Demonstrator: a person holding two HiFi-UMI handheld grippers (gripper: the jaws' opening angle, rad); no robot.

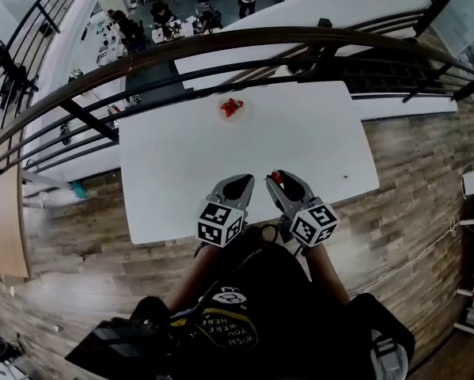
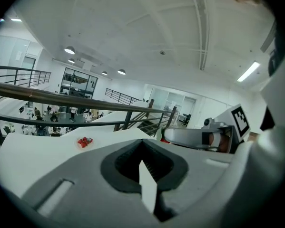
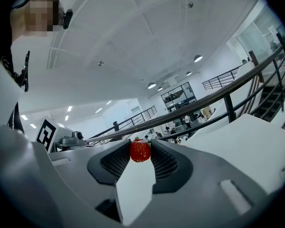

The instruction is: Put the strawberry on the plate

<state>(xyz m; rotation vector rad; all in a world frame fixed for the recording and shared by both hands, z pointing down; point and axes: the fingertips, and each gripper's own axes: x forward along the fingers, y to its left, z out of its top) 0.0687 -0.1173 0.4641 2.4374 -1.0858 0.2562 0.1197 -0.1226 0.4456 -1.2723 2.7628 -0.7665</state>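
My left gripper (image 1: 238, 180) and right gripper (image 1: 283, 177) are pale grey moulded shells, lined inside the jaws with dark ribbed pads (image 3: 116, 163). Each ends in a cube (image 1: 221, 222) of black-and-white square markers. The person wears a black T-shirt (image 1: 256, 335) with pale yellow lettering under a small white round logo.
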